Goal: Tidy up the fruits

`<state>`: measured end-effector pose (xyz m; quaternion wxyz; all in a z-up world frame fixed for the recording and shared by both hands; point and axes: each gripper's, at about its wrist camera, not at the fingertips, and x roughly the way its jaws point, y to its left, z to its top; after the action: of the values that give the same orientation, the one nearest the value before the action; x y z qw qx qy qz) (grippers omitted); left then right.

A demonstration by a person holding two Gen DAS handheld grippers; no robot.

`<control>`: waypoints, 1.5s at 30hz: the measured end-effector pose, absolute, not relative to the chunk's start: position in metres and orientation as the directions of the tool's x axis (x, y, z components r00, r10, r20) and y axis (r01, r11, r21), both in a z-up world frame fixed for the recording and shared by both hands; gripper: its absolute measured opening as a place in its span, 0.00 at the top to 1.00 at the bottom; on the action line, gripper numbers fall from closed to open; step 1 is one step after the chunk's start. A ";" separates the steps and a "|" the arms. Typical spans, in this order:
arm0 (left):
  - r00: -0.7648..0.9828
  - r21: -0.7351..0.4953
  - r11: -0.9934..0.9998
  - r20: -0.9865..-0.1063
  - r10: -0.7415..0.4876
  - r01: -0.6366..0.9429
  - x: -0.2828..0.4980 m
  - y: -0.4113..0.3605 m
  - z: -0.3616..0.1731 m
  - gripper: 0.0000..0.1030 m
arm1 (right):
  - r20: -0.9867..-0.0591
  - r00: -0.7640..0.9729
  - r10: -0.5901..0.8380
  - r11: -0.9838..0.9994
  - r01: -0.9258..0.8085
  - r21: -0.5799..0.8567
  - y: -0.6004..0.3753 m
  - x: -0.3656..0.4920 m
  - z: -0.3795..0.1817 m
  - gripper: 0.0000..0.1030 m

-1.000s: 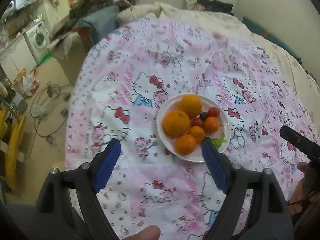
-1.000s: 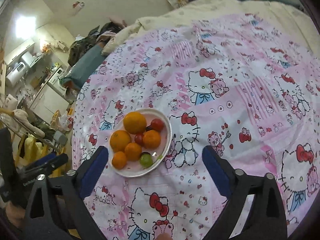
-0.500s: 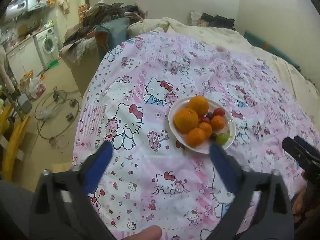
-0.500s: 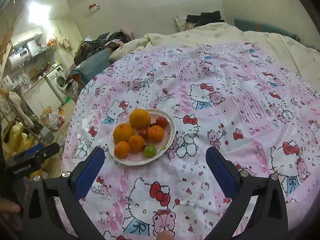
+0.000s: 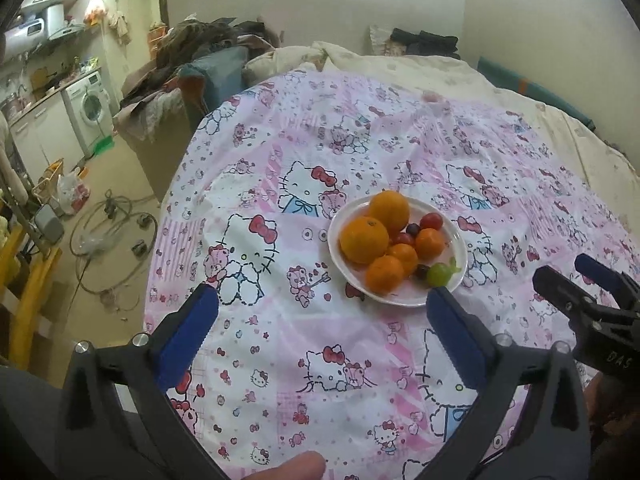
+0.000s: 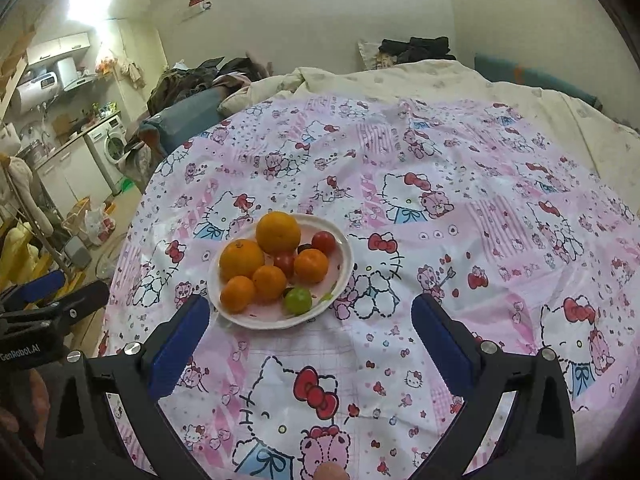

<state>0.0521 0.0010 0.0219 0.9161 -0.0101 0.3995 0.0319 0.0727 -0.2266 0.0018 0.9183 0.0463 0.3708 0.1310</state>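
White plate [image 5: 456, 240] on pink cartoon-print cloth [image 5: 280, 208], heaped with fruit and sitting toward the cloth's left half in the right wrist view. On it: two large oranges [image 5: 364, 239] side by side at the far-left part, three smaller tangerines [image 5: 385, 274] nearer the cameras, two red cherry tomatoes [image 5: 431, 221], a green grape [image 5: 439, 274] at the near rim, and a dark grape [image 5: 413, 229] wedged between the oranges and tomatoes. Fruit touching one another in a loose pile; all of it inside the rim.

Left gripper [image 5: 322, 310] spread wide, holding nothing, hovering above the cloth with the plate just beyond its right finger. Right gripper [image 6: 310, 314] likewise spread wide and holding nothing, the plate near its left finger. Neither touching plate or fruit.

Hard to make out: a second dark berry beside the green grape, mostly hidden by the tangerines; a small green scrap at the rim, possibly a leaf or stem. Second tomato half hidden behind the tangerines. Plate's near-right rim close to the left gripper's blue pad [image 5: 454, 336] in the left wrist view; contact cannot be told. Right gripper seen only in part at the right edge of the left wrist view. Fingertip [image 5: 288, 468] cut off at the bottom edge.

Beyond the cloth: cream quilt [image 5: 420, 68], washing machine [image 5: 90, 110], clothes heap [image 5: 200, 40].
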 end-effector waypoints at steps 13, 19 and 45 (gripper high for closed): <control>0.677 -0.007 0.998 -0.735 0.037 -0.062 0.052 0.001 0.022 0.00 | -0.675 0.692 0.255 0.967 -0.177 0.183 -0.232 0.075 0.001 0.00; 0.678 -0.008 0.998 -0.735 0.036 -0.062 0.052 0.002 0.022 0.00 | -0.674 0.693 0.256 0.967 -0.178 0.184 -0.233 0.075 0.002 0.00; 0.677 -0.007 0.997 -0.735 0.044 -0.073 0.053 0.003 0.023 0.00 | -0.679 0.690 0.250 0.968 -0.164 0.190 -0.236 0.076 0.002 0.00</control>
<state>0.0531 0.0030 0.0225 0.9155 -0.0178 0.4007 0.0319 0.0761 -0.2356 0.0024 0.9175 0.0572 0.3770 0.1130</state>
